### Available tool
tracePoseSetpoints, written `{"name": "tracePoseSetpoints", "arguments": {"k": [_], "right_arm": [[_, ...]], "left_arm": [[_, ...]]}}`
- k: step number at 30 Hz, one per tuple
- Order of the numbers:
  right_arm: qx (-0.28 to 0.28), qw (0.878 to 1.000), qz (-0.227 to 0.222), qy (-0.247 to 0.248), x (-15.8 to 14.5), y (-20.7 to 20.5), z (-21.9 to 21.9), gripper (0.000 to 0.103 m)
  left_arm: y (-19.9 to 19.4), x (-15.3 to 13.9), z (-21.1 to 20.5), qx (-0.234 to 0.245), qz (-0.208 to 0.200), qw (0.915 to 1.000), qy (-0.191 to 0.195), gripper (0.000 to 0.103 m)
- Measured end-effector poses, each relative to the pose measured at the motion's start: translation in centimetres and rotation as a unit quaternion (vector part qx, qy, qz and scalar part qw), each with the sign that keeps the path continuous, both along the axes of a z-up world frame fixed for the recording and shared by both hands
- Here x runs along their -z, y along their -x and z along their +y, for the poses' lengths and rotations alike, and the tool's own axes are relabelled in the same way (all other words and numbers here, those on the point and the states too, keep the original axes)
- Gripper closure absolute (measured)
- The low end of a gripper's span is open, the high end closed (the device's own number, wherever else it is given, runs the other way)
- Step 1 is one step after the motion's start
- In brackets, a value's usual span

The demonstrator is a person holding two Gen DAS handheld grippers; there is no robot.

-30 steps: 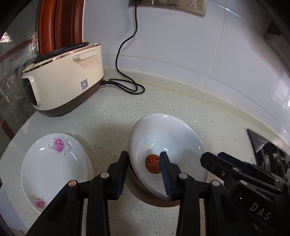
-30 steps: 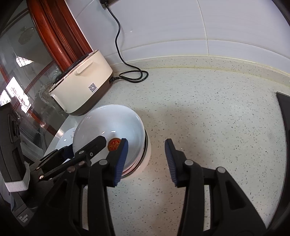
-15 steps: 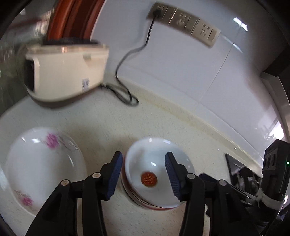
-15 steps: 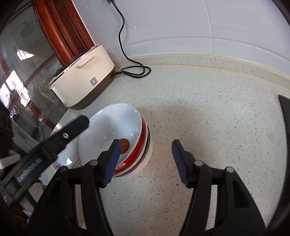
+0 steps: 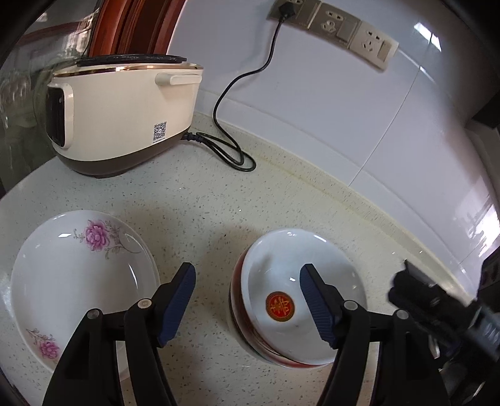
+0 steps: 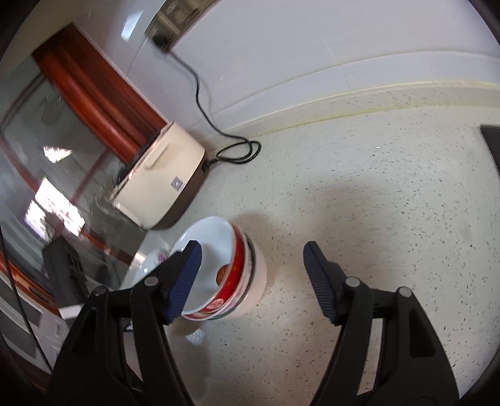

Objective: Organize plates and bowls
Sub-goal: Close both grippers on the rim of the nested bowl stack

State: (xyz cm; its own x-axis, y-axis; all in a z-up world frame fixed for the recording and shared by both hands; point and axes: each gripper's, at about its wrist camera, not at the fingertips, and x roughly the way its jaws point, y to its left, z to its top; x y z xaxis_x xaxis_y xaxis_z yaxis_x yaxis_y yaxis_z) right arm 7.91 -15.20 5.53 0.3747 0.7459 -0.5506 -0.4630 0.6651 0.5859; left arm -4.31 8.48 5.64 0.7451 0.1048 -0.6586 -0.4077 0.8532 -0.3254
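Note:
A stack of bowls (image 5: pixel 290 299) stands on the speckled counter (image 5: pixel 200 200); the top bowl is white with a red emblem inside and red outside. It also shows in the right wrist view (image 6: pixel 228 274). A white plate with pink flowers (image 5: pixel 78 278) lies to its left. My left gripper (image 5: pixel 247 299) is open and empty, held above the counter between plate and stack. My right gripper (image 6: pixel 253 274) is open and empty, above the counter just right of the stack.
A cream rice cooker (image 5: pixel 122 109) stands at the back left, its black cord (image 5: pixel 231 150) running up to wall sockets (image 5: pixel 331 28). A glass door with a red wooden frame (image 6: pixel 93 93) borders the left. A dark object (image 6: pixel 490 140) sits at the counter's right.
Both grippers have pulled up and back from the bowl stack and opened wider. The left gripper, close over the top bowl a second ago, now sits left of it.

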Motion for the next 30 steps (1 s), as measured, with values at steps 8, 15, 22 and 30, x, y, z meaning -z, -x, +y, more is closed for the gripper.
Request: {"name": "tracePoseSetpoints", "arguments": {"k": [8,15,22,30], "right_arm": [[0.022,0.998,0.042,-0.047,1.5,-1.3,-1.1,0.02],[0.023,0.995,0.063,-0.075,2.7,-2.0,-1.7,0.018],[0.04,0.993,0.07,-0.085,4.7,-3.0,-1.8,0.017],[0.075,0.989,0.04,-0.118,5.8,-3.5,-3.6,0.015]], "left_arm": [[0.4,-0.4,-0.3,-0.003,0.018,0.999,-0.04,0.024],[0.5,-0.7,-0.1,-0.005,0.021,0.9982,-0.056,0.021],[0.6,-0.6,0.4,0.002,0.03,0.9981,-0.054,0.021],[0.4,0.1,-0.1,0.049,0.056,0.9962,-0.046,0.021]]}}
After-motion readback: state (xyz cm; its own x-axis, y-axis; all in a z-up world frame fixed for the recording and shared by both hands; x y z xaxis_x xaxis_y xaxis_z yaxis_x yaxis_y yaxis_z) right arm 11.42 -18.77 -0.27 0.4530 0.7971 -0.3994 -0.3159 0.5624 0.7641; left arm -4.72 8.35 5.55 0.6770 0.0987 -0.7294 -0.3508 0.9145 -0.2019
